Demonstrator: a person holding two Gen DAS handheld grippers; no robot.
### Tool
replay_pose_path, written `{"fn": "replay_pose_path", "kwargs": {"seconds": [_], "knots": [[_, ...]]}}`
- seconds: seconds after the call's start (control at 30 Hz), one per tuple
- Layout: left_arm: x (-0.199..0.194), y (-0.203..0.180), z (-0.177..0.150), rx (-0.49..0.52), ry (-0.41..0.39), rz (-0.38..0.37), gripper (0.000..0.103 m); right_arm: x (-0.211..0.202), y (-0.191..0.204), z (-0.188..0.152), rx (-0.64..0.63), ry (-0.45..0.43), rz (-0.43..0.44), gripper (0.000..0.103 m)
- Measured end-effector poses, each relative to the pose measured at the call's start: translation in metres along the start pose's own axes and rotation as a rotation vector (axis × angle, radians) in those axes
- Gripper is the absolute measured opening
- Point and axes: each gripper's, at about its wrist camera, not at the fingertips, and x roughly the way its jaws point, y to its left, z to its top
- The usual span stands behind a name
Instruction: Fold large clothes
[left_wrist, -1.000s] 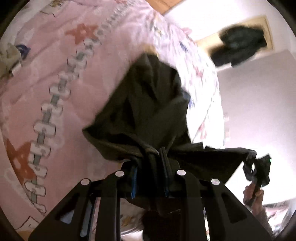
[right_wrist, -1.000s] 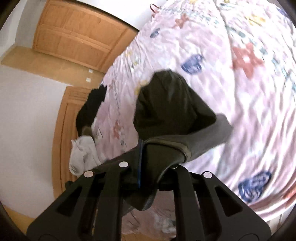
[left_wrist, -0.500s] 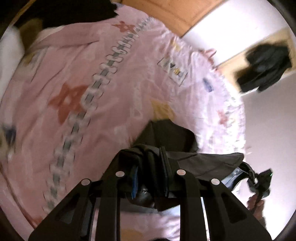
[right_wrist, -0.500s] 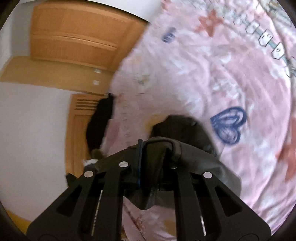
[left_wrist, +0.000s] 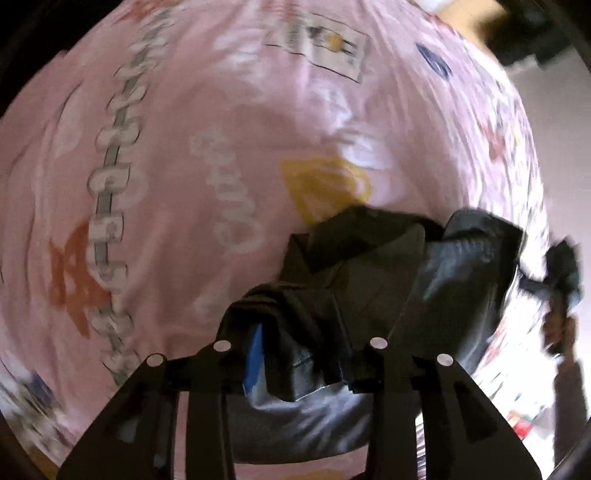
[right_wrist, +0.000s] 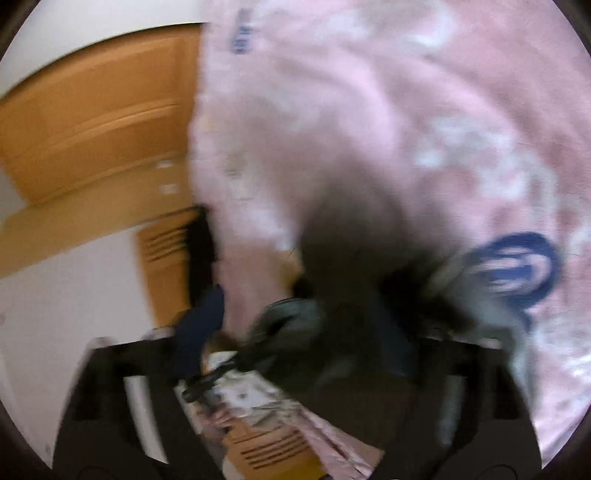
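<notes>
**Dark garment on the pink bed, both grippers letting go**

Where the left gripper (left_wrist: 299, 354) points down at the bed, its jaws are opening w/ a bunched fold of the dark garment (left_wrist: 373, 280) still between them. A blue pad shows on the inner face of one of the fingers (left_wrist: 255, 354), cloth draped against it; whether the pads still press the fabric can't be told for sure, but the fold sits right up against them. Beyond the tips the garment lies crumpled on the pink bedsheet (left_wrist: 221, 129), a grey-lined part turned up on the right side of the left wrist view. Just past the heap is a yellow print on the sheet, further off a chain-like grey-and-white stripe and an orange star shape.

Right gripper (right_wrist: 295, 332): view badly blurred. Jaws are opening, fingers spread wide towards the frame's sides; dark cloth (right_wrist: 354, 266) lies between them, and it doesn't look pinched, though blur hides the pads. Same garment runs forward onto the sheet (right_wrist: 406, 110), next to a blue heart-like print. Left of the bed edge: orange wooden door (right_wrist: 92, 122), white wall, slatted wooden panel (right_wrist: 166, 251).

At the right edge of the left wrist view, a hand (left_wrist: 561, 332) holds a dark device, prob. the other gripper, beside the garment's far end.
</notes>
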Motion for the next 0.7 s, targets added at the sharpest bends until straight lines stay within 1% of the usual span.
{"fn": "replay_pose_path", "kwargs": {"seconds": [0.07, 0.13, 0.17, 0.2, 0.23, 0.27, 0.3, 0.33, 0.37, 0.4, 0.43, 0.47, 0.5, 0.53, 0.57, 0.6, 0.7], "knots": [[0.005, 0.002, 0.007, 0.023, 0.017, -0.012, 0.032, -0.011, 0.018, -0.018, -0.076, -0.049, 0.006, 0.089], [0.016, 0.014, 0.016, 0.022, 0.038, -0.029, 0.032, -0.014, 0.028, -0.047, -0.169, -0.061, 0.001, 0.089], [0.021, 0.021, 0.02, 0.0, 0.051, -0.037, 0.032, -0.007, 0.026, -0.073, -0.212, -0.032, -0.029, 0.089], [0.027, 0.032, 0.023, -0.029, 0.074, -0.066, 0.033, 0.005, 0.019, -0.097, -0.228, 0.018, -0.072, 0.089], [0.032, 0.035, 0.026, -0.037, 0.095, -0.069, 0.033, 0.023, 0.006, -0.125, -0.231, 0.086, -0.11, 0.089], [0.036, 0.038, 0.028, -0.037, 0.118, -0.064, 0.033, 0.037, -0.006, -0.144, -0.219, 0.127, -0.132, 0.088], [0.039, 0.041, 0.032, -0.033, 0.154, -0.065, 0.035, 0.055, -0.023, -0.168, -0.19, 0.17, -0.179, 0.088], [0.039, 0.041, 0.034, -0.029, 0.172, -0.068, 0.039, 0.076, -0.047, -0.199, -0.144, 0.21, -0.24, 0.088], [0.038, 0.041, 0.037, -0.022, 0.202, -0.095, 0.044, 0.088, -0.06, -0.217, -0.12, 0.225, -0.267, 0.087], [0.038, 0.042, 0.039, -0.025, 0.244, -0.138, 0.072, 0.1, -0.072, -0.235, -0.102, 0.226, -0.302, 0.085], [0.038, 0.042, 0.041, -0.031, 0.28, -0.152, 0.096, 0.112, -0.08, -0.251, -0.112, 0.213, -0.352, 0.085], [0.036, 0.043, 0.043, -0.032, 0.306, -0.156, 0.094, 0.118, -0.081, -0.257, -0.131, 0.196, -0.386, 0.085], [0.032, 0.043, 0.045, -0.021, 0.311, -0.139, 0.094, 0.124, -0.078, -0.26, -0.164, 0.176, -0.429, 0.085], [0.025, 0.043, 0.049, -0.001, 0.289, -0.096, 0.094, 0.128, -0.076, -0.26, -0.185, 0.169, -0.448, 0.086], [0.018, 0.042, 0.051, 0.008, 0.263, -0.073, 0.094, 0.134, -0.073, -0.258, -0.196, 0.164, -0.47, 0.086], [0.011, 0.042, 0.054, 0.007, 0.234, -0.072, 0.094, 0.138, -0.072, -0.253, -0.193, 0.161, -0.473, 0.086], [-0.012, 0.038, 0.049, -0.006, 0.12, -0.117, 0.095, 0.146, -0.073, -0.231, -0.147, 0.148, -0.465, 0.086]]}}
